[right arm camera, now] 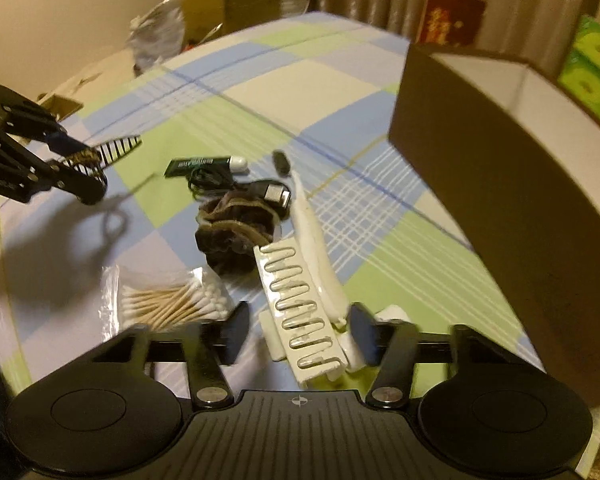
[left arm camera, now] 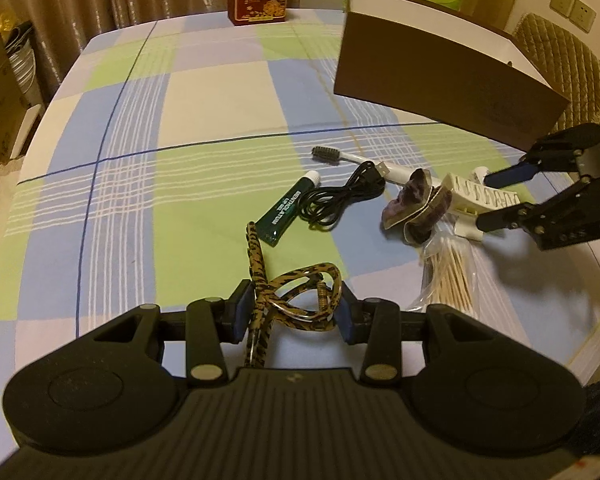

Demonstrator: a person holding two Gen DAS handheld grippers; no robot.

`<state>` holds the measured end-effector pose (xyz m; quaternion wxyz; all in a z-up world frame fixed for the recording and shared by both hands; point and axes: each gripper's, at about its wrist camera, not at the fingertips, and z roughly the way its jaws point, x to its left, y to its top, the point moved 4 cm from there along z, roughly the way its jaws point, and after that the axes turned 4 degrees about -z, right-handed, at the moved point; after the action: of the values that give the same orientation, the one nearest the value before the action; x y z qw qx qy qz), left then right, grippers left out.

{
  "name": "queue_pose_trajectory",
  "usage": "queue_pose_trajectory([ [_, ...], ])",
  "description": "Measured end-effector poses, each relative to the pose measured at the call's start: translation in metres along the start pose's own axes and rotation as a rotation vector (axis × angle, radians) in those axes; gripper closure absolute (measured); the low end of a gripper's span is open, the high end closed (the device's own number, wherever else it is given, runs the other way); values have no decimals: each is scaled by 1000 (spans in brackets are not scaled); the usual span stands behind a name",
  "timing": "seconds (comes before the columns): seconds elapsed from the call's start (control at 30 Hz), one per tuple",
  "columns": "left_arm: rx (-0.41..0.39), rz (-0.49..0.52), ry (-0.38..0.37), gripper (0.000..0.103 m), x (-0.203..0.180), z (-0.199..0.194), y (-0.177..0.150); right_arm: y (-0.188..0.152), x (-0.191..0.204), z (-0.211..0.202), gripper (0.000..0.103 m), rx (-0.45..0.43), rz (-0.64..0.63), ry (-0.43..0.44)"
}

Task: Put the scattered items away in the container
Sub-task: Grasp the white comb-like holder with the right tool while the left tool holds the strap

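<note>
Left gripper (left arm camera: 294,316): clamped on the leopard-print hair claw (left arm camera: 300,294), which you hold lifted clear of the bench (left arm camera: 220,92); one handle hangs down between the fingers.

Right gripper (right arm camera: 296,330): the jaws straddle the white hair claw (right arm camera: 300,312). The far pad sits against its hinge end, the near pad looks to stand a little off its toothed side; blur hides the contact, so you cannot count this as a firm hold.

Just ahead of the right gripper: white toothbrush (right arm camera: 314,240), lying alongside and touching the white claw. Beyond it, dark velvet scrunchie (right arm camera: 232,236), black USB cable (right arm camera: 260,192), green tube (right arm camera: 200,166).

To the near side of the right gripper: bag of cotton swabs (right arm camera: 168,304), just beside the finger.

To the far side and ahead: brown container (right arm camera: 500,184), open top, white inside, well apart from the pile.

Handling note for the step in hand: centre the white claw between both pads before lifting, press across its solid spine rather than the teeth, and check that the toothbrush does not ride up with it. Likely risk: the claw pivots out of a one-sided pinch. Carry each claw above the container's rim before letting go.
</note>
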<state>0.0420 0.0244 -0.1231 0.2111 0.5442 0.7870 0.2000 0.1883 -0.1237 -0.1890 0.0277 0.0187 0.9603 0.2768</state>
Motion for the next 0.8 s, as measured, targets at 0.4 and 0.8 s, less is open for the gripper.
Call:
queue_pose_trajectory([
  [0.4,14,-44,21,66,7,-3,-8,-2,5,10,77,92,87,32],
  [0.8,-2,-23,-1,66,2,-7,-3,2,7,7,78,65,178,-10],
])
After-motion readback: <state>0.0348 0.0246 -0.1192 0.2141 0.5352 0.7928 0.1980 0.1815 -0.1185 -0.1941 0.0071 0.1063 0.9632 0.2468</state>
